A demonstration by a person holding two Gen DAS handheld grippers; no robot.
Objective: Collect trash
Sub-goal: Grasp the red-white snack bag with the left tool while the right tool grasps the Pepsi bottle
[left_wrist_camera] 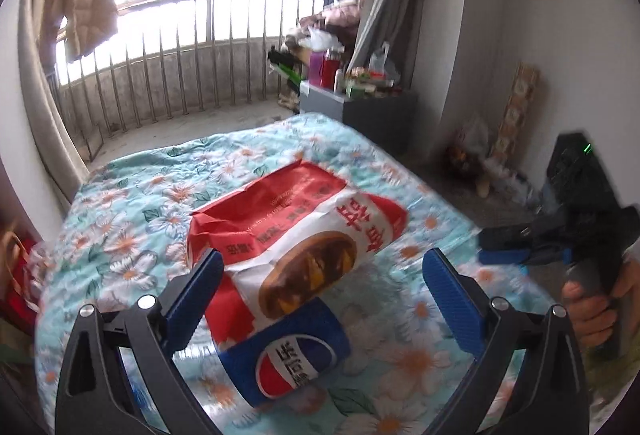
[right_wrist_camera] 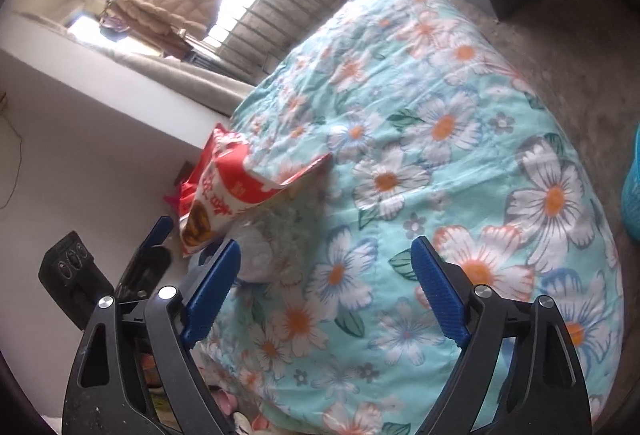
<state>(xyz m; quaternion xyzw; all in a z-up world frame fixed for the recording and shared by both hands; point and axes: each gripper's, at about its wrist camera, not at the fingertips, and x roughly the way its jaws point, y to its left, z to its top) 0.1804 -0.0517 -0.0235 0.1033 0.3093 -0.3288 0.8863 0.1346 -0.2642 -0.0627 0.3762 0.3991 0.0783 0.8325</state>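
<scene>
The left gripper (left_wrist_camera: 320, 299) tilts down over the bed, jaws spread wide, with one red-and-white food wrapper (left_wrist_camera: 296, 231) and one blue Pepsi cup (left_wrist_camera: 288, 351) between the two blue pads. The left pad looks to touch the wrapper's edge, though whether it presses I cannot tell; the right pad stands well clear. Wrapper and cup lie on the floral quilt (left_wrist_camera: 132, 219), the wrapper's lower end overlapping the cup's top; what is inside either stays hidden.

Over at the right edge of the left view, a hand (left_wrist_camera: 596, 311) wraps the handle of the right gripper (left_wrist_camera: 496, 245), blurred here.

From its own camera, the right gripper (right_wrist_camera: 326, 275) also points downward, rolled so the room looks tilted, jaws spread, nothing between them but the quilt (right_wrist_camera: 440, 123). The wrapper (right_wrist_camera: 224, 195) sits near the quilt's edge, beyond the left finger and apart from it, with a crumpled whitish bit (right_wrist_camera: 260, 251) just below it.

Count: two grippers, one wrapper, one cup, one hand.
</scene>
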